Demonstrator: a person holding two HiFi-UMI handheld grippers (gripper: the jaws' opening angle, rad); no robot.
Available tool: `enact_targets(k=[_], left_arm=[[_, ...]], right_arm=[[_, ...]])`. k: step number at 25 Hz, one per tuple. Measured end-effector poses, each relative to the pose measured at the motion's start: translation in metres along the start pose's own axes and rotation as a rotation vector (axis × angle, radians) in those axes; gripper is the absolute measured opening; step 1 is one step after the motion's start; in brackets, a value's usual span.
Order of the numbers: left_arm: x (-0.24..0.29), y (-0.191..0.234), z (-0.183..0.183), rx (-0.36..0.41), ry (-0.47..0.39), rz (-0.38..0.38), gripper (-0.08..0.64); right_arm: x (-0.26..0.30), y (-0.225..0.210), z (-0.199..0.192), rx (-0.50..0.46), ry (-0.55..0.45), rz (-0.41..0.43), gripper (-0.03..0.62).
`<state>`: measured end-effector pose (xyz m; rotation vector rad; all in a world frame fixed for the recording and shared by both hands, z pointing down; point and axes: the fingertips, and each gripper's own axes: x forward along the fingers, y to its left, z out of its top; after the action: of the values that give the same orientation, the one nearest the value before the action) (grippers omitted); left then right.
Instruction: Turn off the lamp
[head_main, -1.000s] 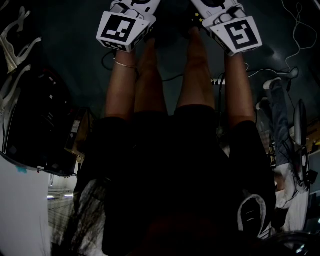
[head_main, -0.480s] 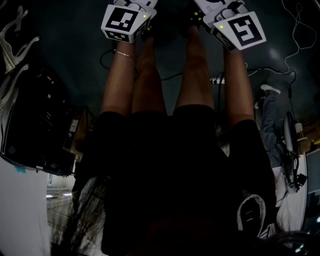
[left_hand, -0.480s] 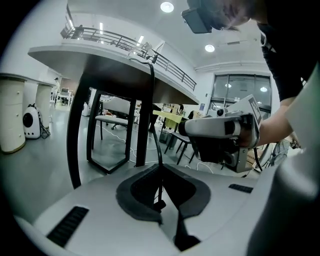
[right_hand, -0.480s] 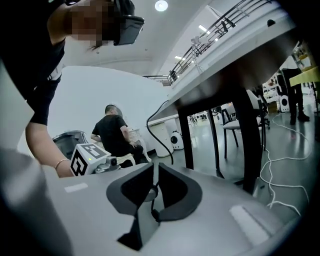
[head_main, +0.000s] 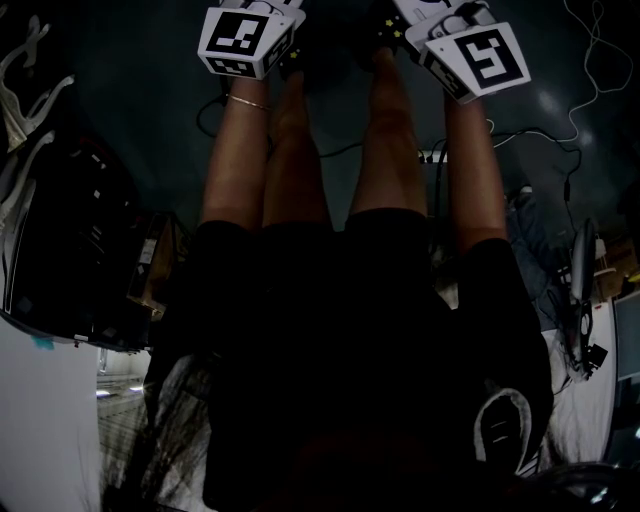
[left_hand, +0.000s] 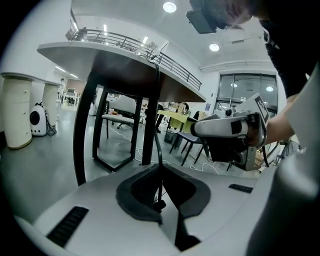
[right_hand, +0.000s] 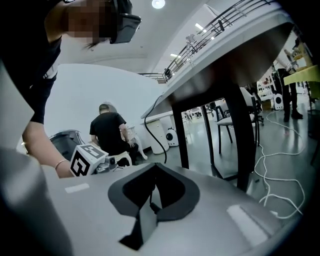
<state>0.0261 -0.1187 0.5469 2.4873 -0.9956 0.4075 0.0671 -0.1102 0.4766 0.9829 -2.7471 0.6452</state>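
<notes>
A thin black cord (left_hand: 158, 145) hangs from the edge of the table (left_hand: 120, 62) into the notch of my left gripper (left_hand: 160, 205), which is shut on it. My right gripper (right_hand: 151, 200) has just been closing. It now stands shut, with the same thin cord (right_hand: 151, 192) showing in its jaw seam. Both grippers are held close together under the table edge. In the dark head view only their marker cubes show, the left one (head_main: 240, 38) and the right one (head_main: 472, 58), above the person's knees. No lamp is in any view.
Black table legs (left_hand: 82, 130) stand just beyond the grippers. Chairs (left_hand: 187, 142) and further tables fill the hall behind. A person in black (right_hand: 107, 130) sits further back. White cables (right_hand: 270, 165) lie on the floor at the right.
In the head view the left marker cube has slid toward the top edge. The right cube has barely shifted. The floor clutter at the right of that view has shifted.
</notes>
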Motion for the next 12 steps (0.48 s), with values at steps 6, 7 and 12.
enact_targets(k=[6, 7, 12], left_arm=[[0.005, 0.014, -0.011, -0.079, -0.001, 0.031, 0.023], [0.007, 0.015, -0.012, -0.089, -0.004, 0.032, 0.023], [0.013, 0.02, -0.016, -0.147, -0.019, 0.02, 0.023]], right_arm=[[0.002, -0.008, -0.008, 0.032, 0.016, -0.018, 0.002], [0.001, -0.008, -0.009, 0.03, 0.018, -0.018, 0.002], [0.001, -0.013, -0.009, 0.04, 0.015, -0.035, 0.002]])
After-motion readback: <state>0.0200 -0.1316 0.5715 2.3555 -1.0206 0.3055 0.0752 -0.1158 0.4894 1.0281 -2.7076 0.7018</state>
